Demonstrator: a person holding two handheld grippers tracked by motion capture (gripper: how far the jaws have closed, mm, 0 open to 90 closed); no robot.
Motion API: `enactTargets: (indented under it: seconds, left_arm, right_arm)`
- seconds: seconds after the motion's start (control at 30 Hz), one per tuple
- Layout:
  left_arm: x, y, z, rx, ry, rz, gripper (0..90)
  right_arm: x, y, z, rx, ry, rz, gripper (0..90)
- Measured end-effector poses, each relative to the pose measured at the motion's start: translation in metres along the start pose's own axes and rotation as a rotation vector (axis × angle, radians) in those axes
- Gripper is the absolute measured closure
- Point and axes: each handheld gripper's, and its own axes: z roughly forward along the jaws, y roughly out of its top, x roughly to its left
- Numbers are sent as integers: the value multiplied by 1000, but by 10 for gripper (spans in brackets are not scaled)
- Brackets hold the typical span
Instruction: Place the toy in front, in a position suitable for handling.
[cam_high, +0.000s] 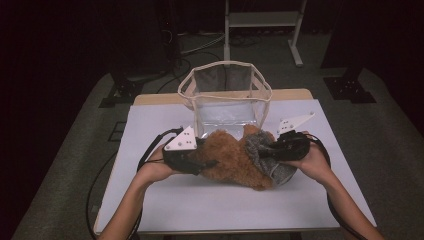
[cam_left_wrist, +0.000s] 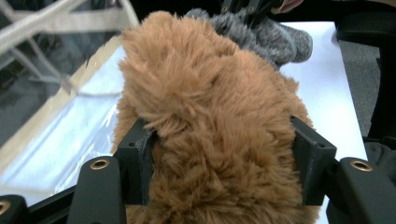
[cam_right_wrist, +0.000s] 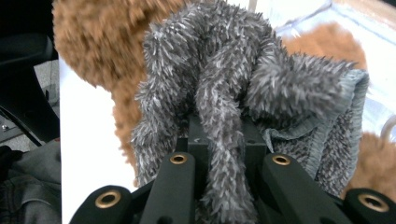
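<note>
Dark room, grey floor, white table (cam_high: 150, 200) with a clear bag (cam_high: 226, 95) standing at the back. Left gripper (cam_high: 200, 159) pinches the brown fur (cam_high: 230, 157) mid-table; right gripper (cam_high: 274, 149) is clamped on the grey fur (cam_high: 257, 145) touching it.

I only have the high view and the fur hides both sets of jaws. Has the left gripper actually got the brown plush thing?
Observer: Yes. In the left gripper view the left gripper has a jaw on each side of the brown plush, and the fur bulges between them.
Operator: And the right one?
Observer: The right gripper is pinched shut on a fold of the grey fuzzy cloth.
Operator: Is the grey cloth fuzzy all over?
Observer: No. The right gripper view shows a smooth stitched hem along one edge.
</note>
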Motion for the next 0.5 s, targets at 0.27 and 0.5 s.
enactTargets:
  seconds: [0.27, 0.5]
  left_arm:
    - [3, -25, -15, -15, 14, -58, 305]
    - [1, -25, -25, 4, 34, -29, 268]
  right_arm:
    - [-1, -1, 15, 0, 32, 7, 790]
    - [5, 6, 27, 17, 36, -19, 790]
